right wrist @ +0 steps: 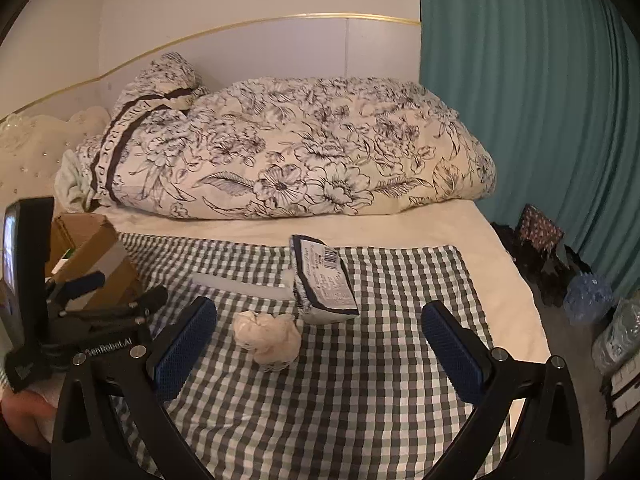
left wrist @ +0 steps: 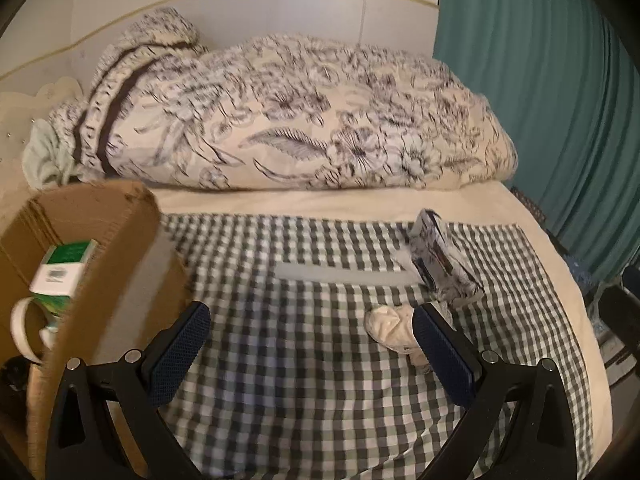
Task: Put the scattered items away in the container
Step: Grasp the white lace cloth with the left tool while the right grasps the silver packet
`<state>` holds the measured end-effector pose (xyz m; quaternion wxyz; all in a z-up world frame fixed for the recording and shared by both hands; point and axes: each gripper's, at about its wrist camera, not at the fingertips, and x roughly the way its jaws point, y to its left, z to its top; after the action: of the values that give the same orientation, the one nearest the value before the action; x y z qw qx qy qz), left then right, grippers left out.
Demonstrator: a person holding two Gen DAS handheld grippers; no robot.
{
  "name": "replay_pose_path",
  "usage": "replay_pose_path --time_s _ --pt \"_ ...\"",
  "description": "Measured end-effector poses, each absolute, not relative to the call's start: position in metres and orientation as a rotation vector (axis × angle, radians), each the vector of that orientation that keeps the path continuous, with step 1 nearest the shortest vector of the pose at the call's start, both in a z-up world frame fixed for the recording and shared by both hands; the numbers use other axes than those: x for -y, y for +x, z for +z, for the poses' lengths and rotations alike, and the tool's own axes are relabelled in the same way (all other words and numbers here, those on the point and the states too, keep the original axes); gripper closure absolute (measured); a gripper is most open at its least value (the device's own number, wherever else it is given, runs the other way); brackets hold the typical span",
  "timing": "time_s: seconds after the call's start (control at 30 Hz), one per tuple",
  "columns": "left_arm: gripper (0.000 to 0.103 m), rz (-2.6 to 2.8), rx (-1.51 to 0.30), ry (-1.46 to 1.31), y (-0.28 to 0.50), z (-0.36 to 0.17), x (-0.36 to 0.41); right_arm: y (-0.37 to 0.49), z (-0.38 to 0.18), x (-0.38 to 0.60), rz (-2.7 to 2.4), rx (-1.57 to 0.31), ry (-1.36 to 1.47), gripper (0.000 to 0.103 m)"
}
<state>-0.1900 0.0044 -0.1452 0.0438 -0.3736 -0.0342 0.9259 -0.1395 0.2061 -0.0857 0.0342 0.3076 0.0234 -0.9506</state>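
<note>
Scattered items remain on the green-and-white checked cloth (right wrist: 360,380) spread over the bed: a crumpled cream-white wad of soft material (right wrist: 269,338), a flat blue-edged white packet with a barcode label (right wrist: 326,282) just behind it, and a pale flat translucent strip (right wrist: 240,285) lying to the left of the packet, near it. The container, an open brown cardboard box (left wrist: 100,248), stands on the cloth's left side and already holds a green-and-white carton (left wrist: 64,268) and a white mug (left wrist: 24,332); sorting therefore appears partly done, with three items outstanding. The left gripper (left wrist: 310,350) hovers beside the box wall with its jaws spread wide and nothing between them; the wad lies just inside its right finger. The right gripper (right wrist: 320,348) is likewise spread wide and empty, low over the cloth, with the wad close to its left finger (right wrist: 184,344) and the packet ahead between the fingers. The step in hand is judged to be selection of the next item. The wad is the nearest candidate: the next move calls for centring one gripper over it, lowering until both pads straddle it, then closing gently, as the material looks soft and compressible. Behind the work area lie a rolled floral duvet (right wrist: 300,152) and a teal curtain (right wrist: 540,100).
</note>
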Motion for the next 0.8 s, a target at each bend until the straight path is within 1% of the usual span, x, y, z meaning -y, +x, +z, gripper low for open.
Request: replay_pose_path --time_s 0.13,0.27,0.37,0.53,0.8 --pt "0.0 2.759 0.115 -1.199 -0.202 -0.166 -0.02 -0.156 -0.093 -0.215 -2.931 -0.067 0.974 0.0" --pt "0.0 2.697 0.019 -1.22 -0.211 -0.181 -0.043 -0.177 -0.108 -0.221 -2.909 -0.046 1.016 0.0" --pt "0.0 2.664 -0.008 -1.23 -0.219 -0.19 -0.054 -0.192 -0.123 -0.22 -2.884 -0.044 1.055 0.005" --pt "0.0 2.607 -0.008 -1.28 -0.234 -0.211 -0.067 -0.217 -0.15 -0.218 -2.84 -0.068 1.155 0.019" --pt "0.0 2.552 0.006 -1.315 -0.25 -0.233 -0.082 -0.248 -0.179 -0.211 -2.785 -0.116 1.241 0.02"
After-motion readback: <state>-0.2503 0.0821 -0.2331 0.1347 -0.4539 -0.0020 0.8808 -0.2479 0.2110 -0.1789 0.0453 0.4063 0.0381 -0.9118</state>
